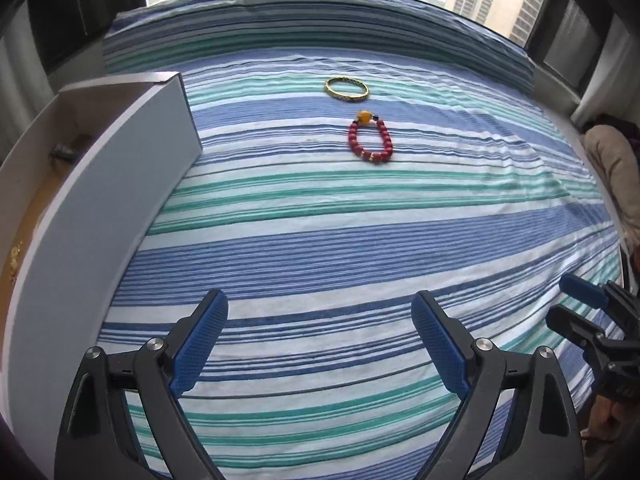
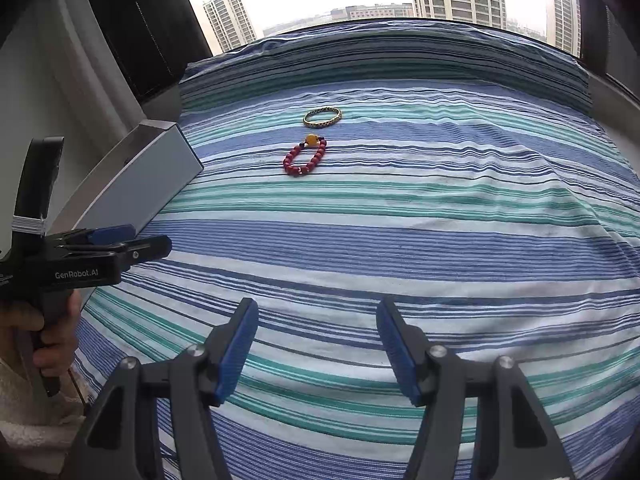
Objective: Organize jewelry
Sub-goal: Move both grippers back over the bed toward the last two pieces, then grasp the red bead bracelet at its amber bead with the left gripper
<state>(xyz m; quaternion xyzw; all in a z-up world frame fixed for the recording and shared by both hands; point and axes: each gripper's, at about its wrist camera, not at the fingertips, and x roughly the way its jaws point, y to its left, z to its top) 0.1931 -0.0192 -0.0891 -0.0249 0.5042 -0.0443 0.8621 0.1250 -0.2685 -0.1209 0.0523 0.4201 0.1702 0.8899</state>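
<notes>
A red bead bracelet (image 1: 370,139) with a yellow bead lies on the striped cloth; it also shows in the right wrist view (image 2: 305,157). A gold bangle (image 1: 346,89) lies just beyond it, also in the right wrist view (image 2: 322,116). A white open box (image 1: 120,184) stands at the left, with something gold inside; its side shows in the right wrist view (image 2: 136,188). My left gripper (image 1: 320,344) is open and empty, well short of the bracelet. My right gripper (image 2: 316,350) is open and empty, also near the front.
The blue, green and white striped cloth (image 1: 360,240) covers the surface up to a window with tower blocks. The right gripper shows at the right edge of the left wrist view (image 1: 576,304). The left gripper shows at the left of the right wrist view (image 2: 132,242).
</notes>
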